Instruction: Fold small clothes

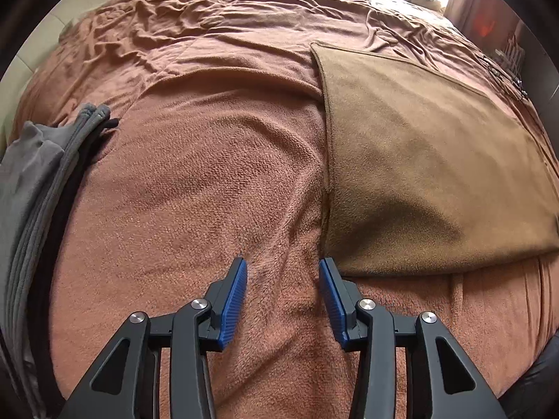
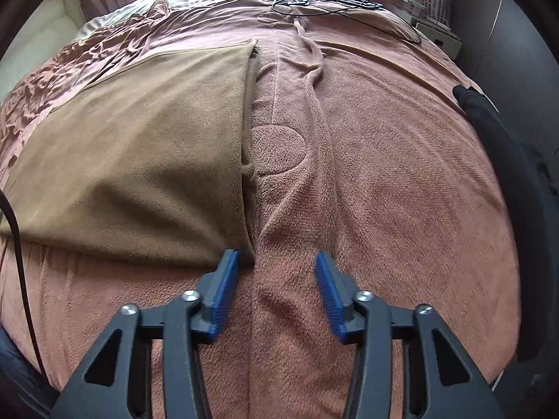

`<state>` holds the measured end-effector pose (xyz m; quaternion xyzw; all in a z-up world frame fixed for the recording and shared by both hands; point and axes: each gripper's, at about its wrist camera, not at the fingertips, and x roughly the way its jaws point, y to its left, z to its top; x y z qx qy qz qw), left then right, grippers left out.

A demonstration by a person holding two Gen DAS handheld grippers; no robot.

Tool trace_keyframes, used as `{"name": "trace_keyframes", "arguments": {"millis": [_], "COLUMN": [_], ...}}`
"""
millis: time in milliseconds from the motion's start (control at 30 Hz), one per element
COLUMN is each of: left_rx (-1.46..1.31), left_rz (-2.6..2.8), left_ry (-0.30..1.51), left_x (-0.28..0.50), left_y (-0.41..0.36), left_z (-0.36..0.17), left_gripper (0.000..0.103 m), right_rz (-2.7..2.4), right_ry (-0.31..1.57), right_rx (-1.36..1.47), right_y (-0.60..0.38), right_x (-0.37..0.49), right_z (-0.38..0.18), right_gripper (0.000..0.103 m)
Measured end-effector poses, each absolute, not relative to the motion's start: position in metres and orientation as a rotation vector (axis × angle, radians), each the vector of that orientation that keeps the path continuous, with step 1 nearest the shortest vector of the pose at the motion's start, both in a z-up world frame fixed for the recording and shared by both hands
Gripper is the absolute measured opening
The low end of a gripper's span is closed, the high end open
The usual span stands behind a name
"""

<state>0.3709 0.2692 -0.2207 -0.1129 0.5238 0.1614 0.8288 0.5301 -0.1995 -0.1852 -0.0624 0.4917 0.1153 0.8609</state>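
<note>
Brown cloth lies flat on the bed, right half of the left wrist frame; in the right wrist view it fills the left half. It looks already doubled — a second layer shows along its right edge in that view.

Left gripper: jaws partly open, nothing between them but bedspread; the right pad sits just beside the cloth's lower-left corner. Right gripper: jaws partly open, empty, left pad touching or just over the lower-right corner — can't tell which.

Handling guess: light, soft, fleecy, no stiffness. It'll drape and sag from any pinch point, not slippery. The bedspread beneath is equally fuzzy, so a deep bite risks grabbing it too. Best hold — the two near corners, one per gripper, pinching both layers at the hem.

Grey and dark garment stack at the left edge, well apart. Black garment at the right edge of the right wrist view.
</note>
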Motion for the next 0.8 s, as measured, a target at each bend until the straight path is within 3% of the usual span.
{"name": "trace_keyframes", "arguments": {"millis": [367, 800], "left_rx": [-0.206, -0.078], "left_rz": [0.199, -0.003], "left_ry": [1.013, 1.146], "left_x": [0.373, 0.426], "left_y": [0.231, 0.155], "left_z": [-0.179, -0.197], "left_gripper": [0.044, 0.044], "right_rz": [0.418, 0.570], "right_ry": [0.975, 1.043], "right_rx": [-0.104, -0.294], "right_y": [-0.182, -0.116], "right_x": [0.499, 0.521], "right_z": [-0.143, -0.149], "right_gripper": [0.037, 0.037]}}
